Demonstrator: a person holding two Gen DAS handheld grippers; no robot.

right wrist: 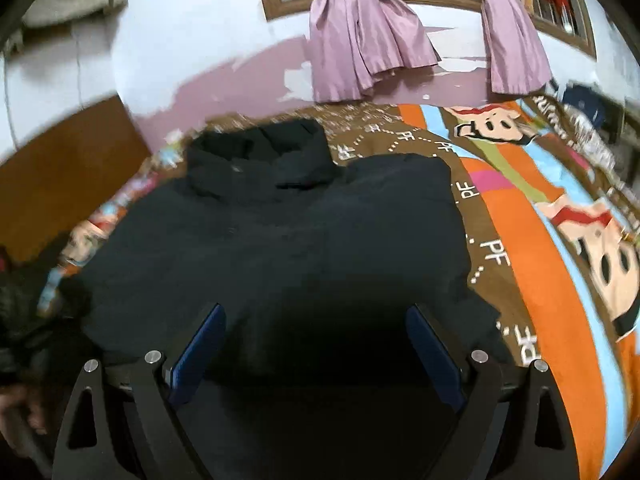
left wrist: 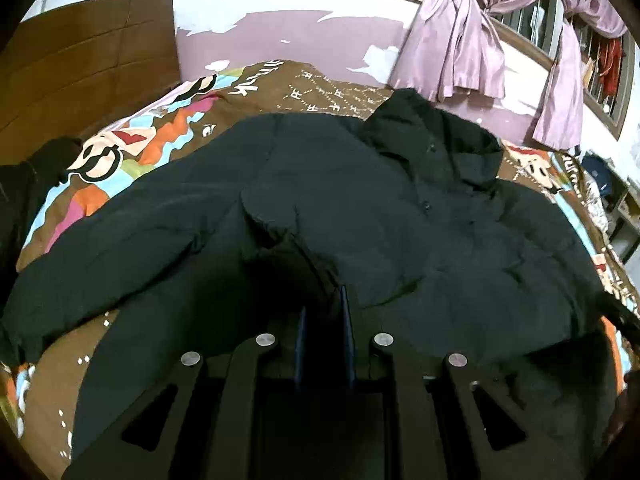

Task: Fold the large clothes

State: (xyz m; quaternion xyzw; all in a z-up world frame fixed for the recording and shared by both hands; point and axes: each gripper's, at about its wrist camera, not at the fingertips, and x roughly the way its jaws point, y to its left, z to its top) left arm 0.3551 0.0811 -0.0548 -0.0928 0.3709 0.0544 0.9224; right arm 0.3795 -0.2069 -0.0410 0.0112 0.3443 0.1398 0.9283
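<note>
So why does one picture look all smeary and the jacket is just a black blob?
Right wrist view: motion smear, worst on the wall and headboard. Both views: fisheye bends the bed, and the dim light swallows the black jacket's folds. Left wrist view is sharper.

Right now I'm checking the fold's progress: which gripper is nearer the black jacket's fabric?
Left. The left gripper is shut on a fold of the black jacket; the right gripper hangs open above its lower part, pinching nothing.
</note>
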